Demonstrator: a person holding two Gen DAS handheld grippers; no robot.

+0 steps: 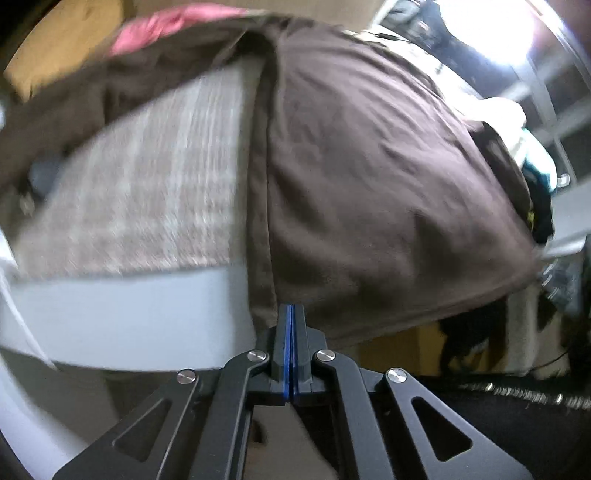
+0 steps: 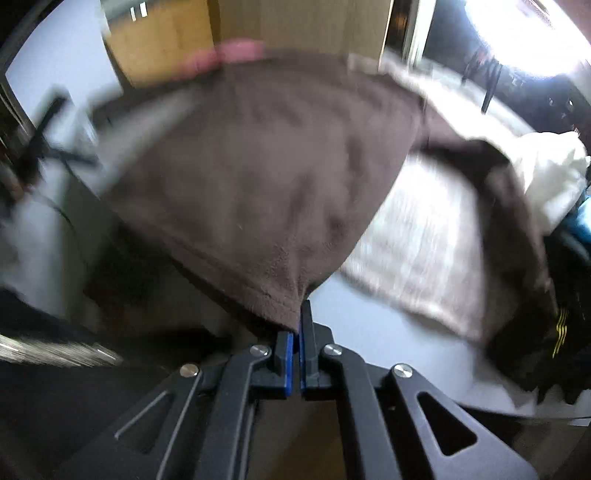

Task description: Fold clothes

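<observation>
Left wrist view. The left gripper (image 1: 291, 314) stands at lower centre, jaws fully together, blue pads meeting. The brown garment (image 1: 369, 177) fills the centre and right of the frame and comes down to the fingertips; its hem corner appears pinched there, though the cloth between the pads is too thin to confirm. From the fingertips a folded edge runs straight up the frame toward the upper centre, and that is the garment's long axis in this view. Left of that edge lies a checked blanket (image 1: 147, 177) on a white surface (image 1: 129, 317). A pink item (image 1: 155, 33) shows at upper left, beyond the garment. Other clothes (image 1: 532, 177) lie heaped at the right edge.

Right wrist view. The right gripper (image 2: 300, 317) sits at lower centre, jaws closed on a puckered corner of the brown garment (image 2: 277, 166), cloth plainly gathered into the pads. The garment fans upward and leftward from the grip, filling the middle of the frame; a sleeve-like strip trails to the right edge. The checked blanket (image 2: 417, 251) lies lower right of it. The frame is blurred.

Judgement: each gripper holds one near corner, the garment extending away from both. Neither hand is clearly nearer. The next fold likely carries this held edge toward the far end.
</observation>
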